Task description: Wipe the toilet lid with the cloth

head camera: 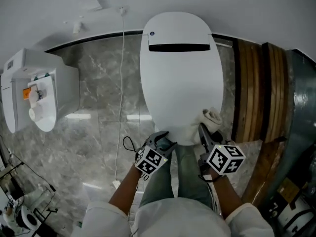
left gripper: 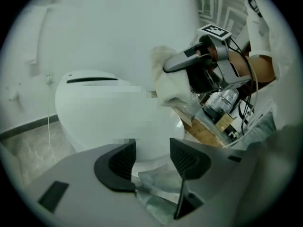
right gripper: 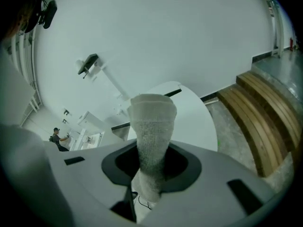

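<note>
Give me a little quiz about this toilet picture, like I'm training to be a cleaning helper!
1. True or false: the left tongs are shut on the cloth.
2. Pick one. The toilet lid is: A) lifted up, B) down and closed, C) taken off.
3. Fill in: the cloth is ____ in colour.

Key:
1. False. The left tongs are open and empty. The right tongs grip the cloth.
2. B.
3. White.
</note>
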`<control>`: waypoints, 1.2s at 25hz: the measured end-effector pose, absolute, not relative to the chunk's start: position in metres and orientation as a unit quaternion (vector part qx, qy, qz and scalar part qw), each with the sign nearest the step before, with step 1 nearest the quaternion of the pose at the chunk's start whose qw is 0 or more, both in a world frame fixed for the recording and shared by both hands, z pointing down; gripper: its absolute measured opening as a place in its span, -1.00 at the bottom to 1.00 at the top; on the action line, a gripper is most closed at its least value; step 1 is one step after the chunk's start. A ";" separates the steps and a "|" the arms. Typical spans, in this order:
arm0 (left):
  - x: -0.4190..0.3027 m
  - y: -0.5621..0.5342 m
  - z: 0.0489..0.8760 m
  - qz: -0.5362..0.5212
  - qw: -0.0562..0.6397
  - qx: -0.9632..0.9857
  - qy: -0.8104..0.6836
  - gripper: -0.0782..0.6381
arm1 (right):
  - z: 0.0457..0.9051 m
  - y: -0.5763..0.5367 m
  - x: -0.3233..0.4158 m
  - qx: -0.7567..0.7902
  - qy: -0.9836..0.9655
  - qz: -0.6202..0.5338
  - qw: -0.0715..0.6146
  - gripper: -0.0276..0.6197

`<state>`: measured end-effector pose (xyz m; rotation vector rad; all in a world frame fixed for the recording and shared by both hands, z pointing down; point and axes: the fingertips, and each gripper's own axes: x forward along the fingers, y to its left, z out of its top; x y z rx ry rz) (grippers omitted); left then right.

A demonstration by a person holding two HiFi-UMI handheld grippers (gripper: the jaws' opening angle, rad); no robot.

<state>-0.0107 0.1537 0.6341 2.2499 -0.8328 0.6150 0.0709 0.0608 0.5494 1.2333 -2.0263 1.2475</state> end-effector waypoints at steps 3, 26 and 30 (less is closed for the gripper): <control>-0.011 0.159 0.667 0.220 0.369 0.834 -0.346 -0.14 | 0.587 0.056 0.065 0.438 -0.745 0.442 0.242 -0.62; -0.047 0.117 0.737 0.153 0.504 0.726 -0.442 -0.75 | 0.663 0.027 0.021 0.361 -0.782 0.422 0.282 -0.62; -0.116 0.059 0.670 0.103 0.451 0.692 -0.554 -0.75 | 0.645 0.006 -0.041 0.304 -0.802 0.428 0.284 -0.62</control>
